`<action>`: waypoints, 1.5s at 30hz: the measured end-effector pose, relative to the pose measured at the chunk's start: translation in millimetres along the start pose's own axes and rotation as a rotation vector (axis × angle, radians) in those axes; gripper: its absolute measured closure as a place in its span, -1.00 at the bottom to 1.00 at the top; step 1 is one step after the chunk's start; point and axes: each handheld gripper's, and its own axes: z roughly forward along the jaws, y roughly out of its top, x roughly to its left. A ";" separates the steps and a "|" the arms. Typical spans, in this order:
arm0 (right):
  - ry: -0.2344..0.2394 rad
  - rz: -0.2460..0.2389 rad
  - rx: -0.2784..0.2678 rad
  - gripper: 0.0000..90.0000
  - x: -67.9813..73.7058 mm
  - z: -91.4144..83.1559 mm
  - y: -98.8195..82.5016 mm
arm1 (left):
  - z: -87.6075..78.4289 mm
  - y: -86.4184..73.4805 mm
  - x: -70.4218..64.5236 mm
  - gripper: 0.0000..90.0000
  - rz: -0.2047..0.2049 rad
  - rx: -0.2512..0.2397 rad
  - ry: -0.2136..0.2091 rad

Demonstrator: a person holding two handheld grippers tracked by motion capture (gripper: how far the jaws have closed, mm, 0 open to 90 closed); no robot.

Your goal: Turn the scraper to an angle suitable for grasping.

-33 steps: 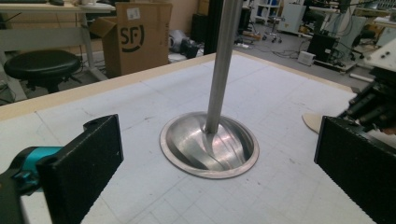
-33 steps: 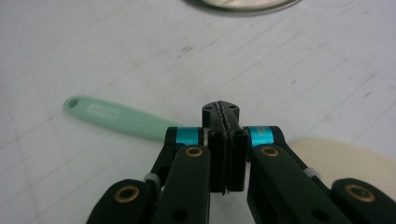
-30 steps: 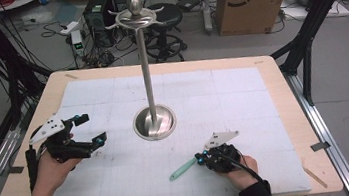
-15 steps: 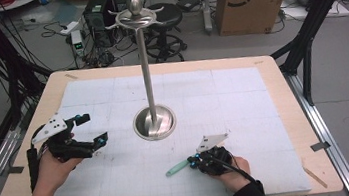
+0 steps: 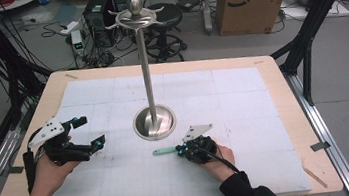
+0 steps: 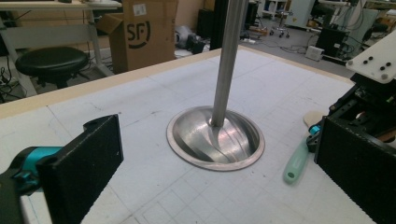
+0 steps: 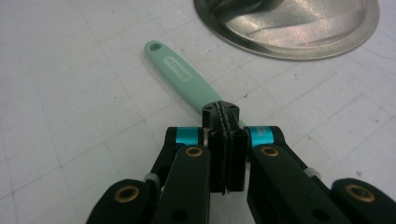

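Mint-green utensil handle (image 7: 180, 74) lying flat on the white gridded mat (image 5: 242, 94), just beside the near rim of the steel stand base (image 5: 154, 122), hang-hole end pointing away from the holder. Slim, rigid, likely light plastic or silicone-coated; probably a little slippery, no sign of fragility. Working end hidden under the jaws, so tool type not determinable. Right gripper (image 7: 225, 122) clamped tight on the handle close to that hidden end, pads pressed together with only a thin seam between. Grip far from the free end: expect leverage and possible swivel in the pads on lifting; a hold nearer mid-handle judged steadier. Hole at the tip suited to the hooks atop the tall pole (image 5: 146, 71). Left gripper (image 5: 87, 133) resting apart on the mat's left side, jaws spread wide, nothing between them.
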 end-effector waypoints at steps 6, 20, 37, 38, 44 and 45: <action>-0.060 0.097 -0.027 1.00 -39.3 -15.4 -1.8 | -4.1 -1.5 0.5 -0.96 -0.009 -0.002 0.006; -0.078 0.069 0.059 1.00 -45.9 -19.3 -11.7 | -5.9 -0.6 -3.1 -0.96 0.003 -0.010 -0.009; -0.018 0.046 0.070 1.00 -16.8 -41.3 -31.1 | 6.3 0.7 -2.9 -0.96 0.003 0.001 -0.024; -0.015 0.043 0.070 1.00 -14.8 -41.8 -31.5 | 6.3 0.7 -2.9 -0.96 0.003 0.001 -0.024; 0.001 -0.007 0.093 1.00 -0.3 -44.2 -31.6 | 9.1 2.1 -3.8 -0.96 0.004 -0.003 -0.029; 0.001 -0.018 0.099 1.00 3.0 -44.4 -30.8 | 9.4 2.2 -3.8 -0.96 0.005 -0.005 -0.029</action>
